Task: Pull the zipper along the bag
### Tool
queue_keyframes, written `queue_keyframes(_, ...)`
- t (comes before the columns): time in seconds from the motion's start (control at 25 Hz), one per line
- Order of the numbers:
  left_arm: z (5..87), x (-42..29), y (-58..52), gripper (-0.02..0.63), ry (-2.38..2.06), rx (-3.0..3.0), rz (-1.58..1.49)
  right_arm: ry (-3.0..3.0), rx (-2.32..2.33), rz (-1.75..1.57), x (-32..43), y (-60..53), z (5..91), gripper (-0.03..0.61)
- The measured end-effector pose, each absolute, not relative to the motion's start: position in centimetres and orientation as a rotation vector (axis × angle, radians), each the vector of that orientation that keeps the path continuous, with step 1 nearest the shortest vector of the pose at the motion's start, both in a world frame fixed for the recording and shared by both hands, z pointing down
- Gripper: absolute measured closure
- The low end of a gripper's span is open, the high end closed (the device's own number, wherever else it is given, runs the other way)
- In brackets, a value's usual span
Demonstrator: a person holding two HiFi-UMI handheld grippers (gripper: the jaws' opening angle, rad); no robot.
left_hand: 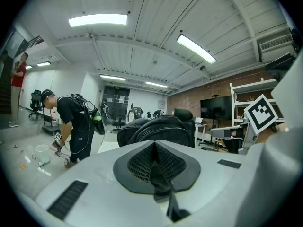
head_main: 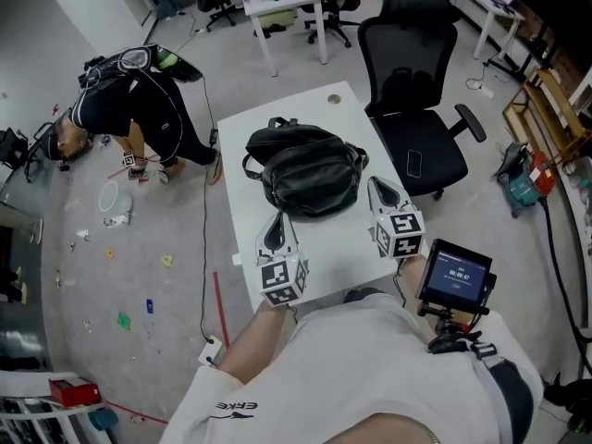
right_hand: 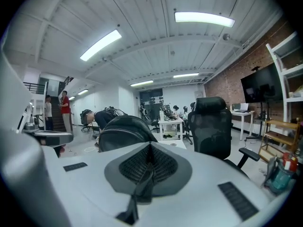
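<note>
A black bag (head_main: 305, 169) lies in the middle of the small white table (head_main: 333, 100), bulging, with its straps toward the far side. I cannot make out its zipper pull. My left gripper (head_main: 277, 222) hovers just short of the bag's near left side, shut and holding nothing. My right gripper (head_main: 377, 191) is at the bag's near right side, also shut and holding nothing. In the left gripper view the bag (left_hand: 158, 129) rises just beyond the closed left gripper (left_hand: 154, 146). The right gripper view shows the bag (right_hand: 120, 131) slightly left of the closed right gripper (right_hand: 149, 148).
A black office chair (head_main: 416, 91) stands at the table's right. A person (head_main: 139, 109) bends over on the floor at the left, among scattered small items. Another white table (head_main: 282, 3) is farther back. A small screen (head_main: 456, 276) is mounted near my right hand.
</note>
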State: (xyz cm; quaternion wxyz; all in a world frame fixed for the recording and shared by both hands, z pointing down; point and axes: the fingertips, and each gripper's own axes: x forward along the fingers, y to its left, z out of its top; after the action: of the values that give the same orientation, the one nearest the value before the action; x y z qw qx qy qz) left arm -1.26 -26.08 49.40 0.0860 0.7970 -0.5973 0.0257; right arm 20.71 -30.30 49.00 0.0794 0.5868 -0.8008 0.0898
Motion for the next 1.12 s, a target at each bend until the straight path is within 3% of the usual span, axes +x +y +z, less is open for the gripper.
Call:
queue_keyframes(0.64,50.5,0.3,-30.9,0.611,-1.919,2.292,0.175,-2.351,1.543,0.185,24.0,-39.9,53.2,0.574)
queue_keyframes(1.12,52.7,-1.1,-34.5,0.611,-1.997,2.169,0.244,-2.313,1.194,0.003,21.8,-45.3,57.5,0.572)
